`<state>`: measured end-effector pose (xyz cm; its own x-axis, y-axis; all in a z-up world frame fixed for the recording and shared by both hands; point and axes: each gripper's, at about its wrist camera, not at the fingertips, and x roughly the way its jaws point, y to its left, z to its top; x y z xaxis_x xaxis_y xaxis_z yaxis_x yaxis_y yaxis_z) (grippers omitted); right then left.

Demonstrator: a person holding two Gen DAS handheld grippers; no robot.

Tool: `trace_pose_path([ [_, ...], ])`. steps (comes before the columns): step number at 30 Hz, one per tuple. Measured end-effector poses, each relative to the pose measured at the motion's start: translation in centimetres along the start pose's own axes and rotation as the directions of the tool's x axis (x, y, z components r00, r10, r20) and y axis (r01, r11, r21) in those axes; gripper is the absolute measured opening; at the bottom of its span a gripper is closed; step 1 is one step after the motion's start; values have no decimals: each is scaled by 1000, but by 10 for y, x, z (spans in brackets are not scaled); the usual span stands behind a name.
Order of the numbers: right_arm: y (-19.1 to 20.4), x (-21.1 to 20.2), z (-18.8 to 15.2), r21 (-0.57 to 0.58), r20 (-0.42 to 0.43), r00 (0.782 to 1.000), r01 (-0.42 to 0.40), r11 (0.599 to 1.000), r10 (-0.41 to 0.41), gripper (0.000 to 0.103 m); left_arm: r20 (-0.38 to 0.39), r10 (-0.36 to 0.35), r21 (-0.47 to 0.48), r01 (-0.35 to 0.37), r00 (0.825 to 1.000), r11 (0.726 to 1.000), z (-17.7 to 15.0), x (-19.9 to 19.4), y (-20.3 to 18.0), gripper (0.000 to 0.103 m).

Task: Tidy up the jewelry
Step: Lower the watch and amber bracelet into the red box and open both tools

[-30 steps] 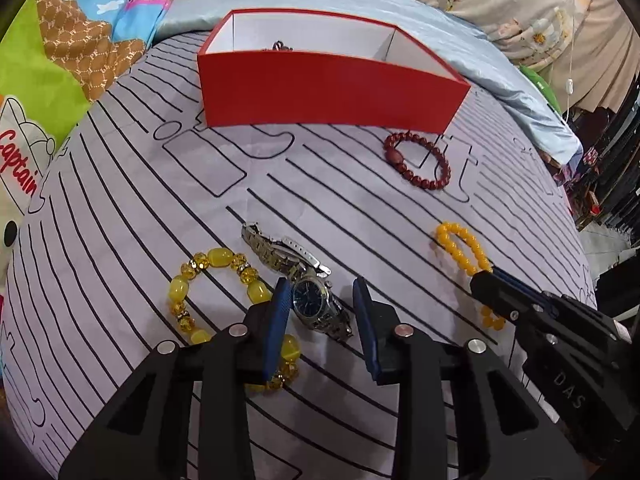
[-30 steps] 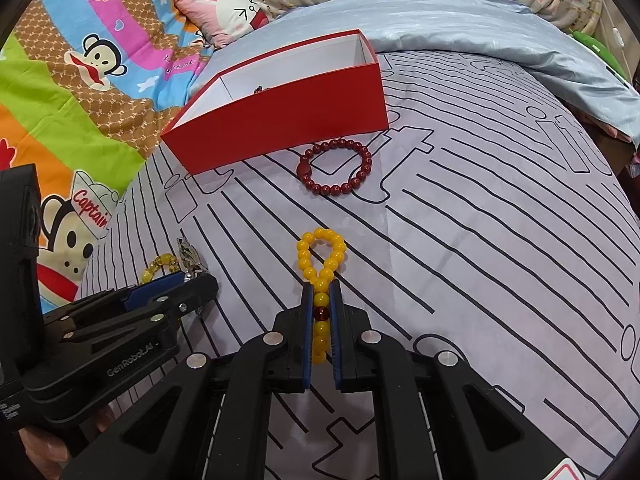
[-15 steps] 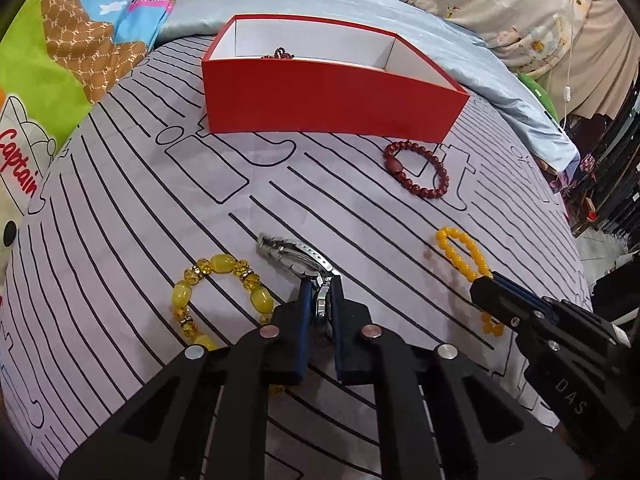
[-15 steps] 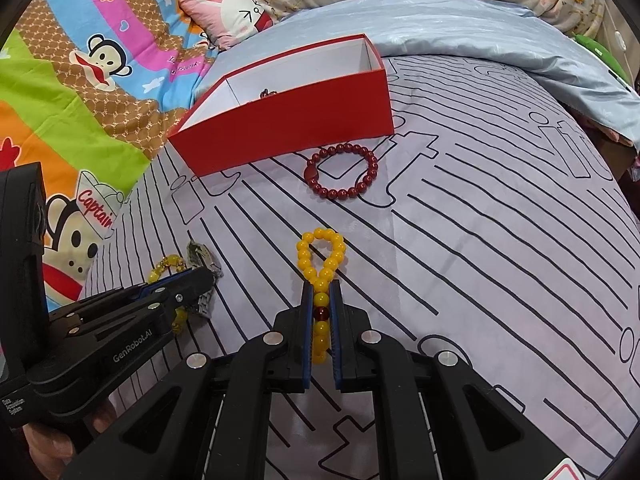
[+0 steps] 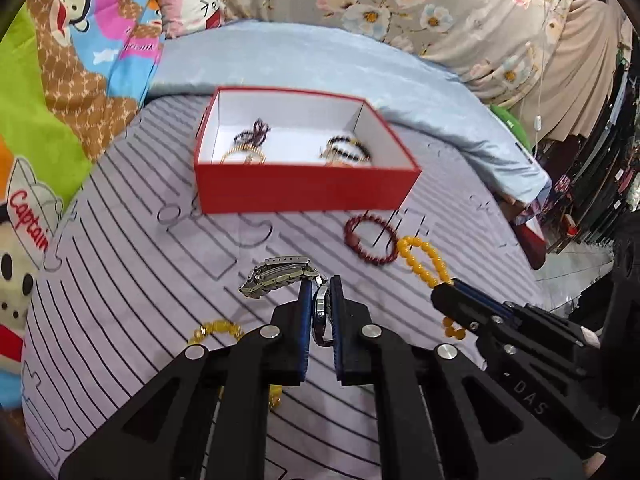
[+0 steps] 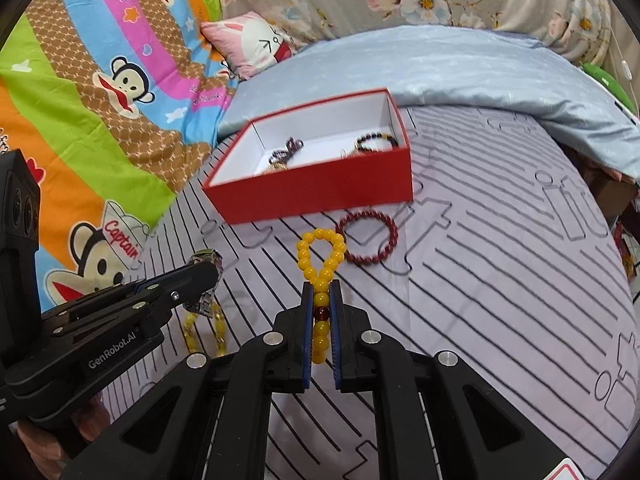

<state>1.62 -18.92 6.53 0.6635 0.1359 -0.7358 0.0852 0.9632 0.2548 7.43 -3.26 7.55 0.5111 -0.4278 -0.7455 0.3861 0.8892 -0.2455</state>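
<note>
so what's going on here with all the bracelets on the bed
A person is sorting jewelry into the red cardboard box using two handheld grippers. The left gripper grips a silver metal wristwatch; the right gripper grips a yellow beaded bracelet. A dark red beaded bracelet lies on the striped bedsheet.

box [image 5: 304, 192] behind bracelet [image 5: 370, 240] | watch [image 5: 276, 274] left of bracelet | bangles [image 5: 346, 150] in box

One open red cardboard box [image 5: 304, 194], one silver metal-link watch [image 5: 276, 276], three beaded bracelets outside the box: dark red [image 5: 370, 240], small-bead yellow [image 6: 320, 256], chunky yellow [image 5: 216, 328].
</note>
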Motion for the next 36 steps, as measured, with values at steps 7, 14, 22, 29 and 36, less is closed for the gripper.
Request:
trace_pose_path([
  [7, 8, -9, 40, -29, 77, 997, -28, 999, 30, 8, 93, 3, 8, -4, 996, 1000, 44, -12, -1, 9],
  [14, 5, 13, 97, -25, 123, 992, -24, 999, 27, 8, 149, 30, 15, -32, 988, 999, 93, 8, 6, 9],
  [22, 1, 71, 141, -25, 79, 997, -4, 1000, 6, 8, 150, 64, 24, -68, 987, 997, 137, 60, 13, 9],
  [29, 0, 113, 152, -27, 38, 999, 5, 1000, -4, 8, 92, 100, 8, -101, 991, 995, 151, 111, 30, 8],
  [36, -2, 134, 158, -21, 21, 1000, 4, 1000, -4, 8, 64, 110, -6, -110, 992, 994, 155, 132, 39, 8],
])
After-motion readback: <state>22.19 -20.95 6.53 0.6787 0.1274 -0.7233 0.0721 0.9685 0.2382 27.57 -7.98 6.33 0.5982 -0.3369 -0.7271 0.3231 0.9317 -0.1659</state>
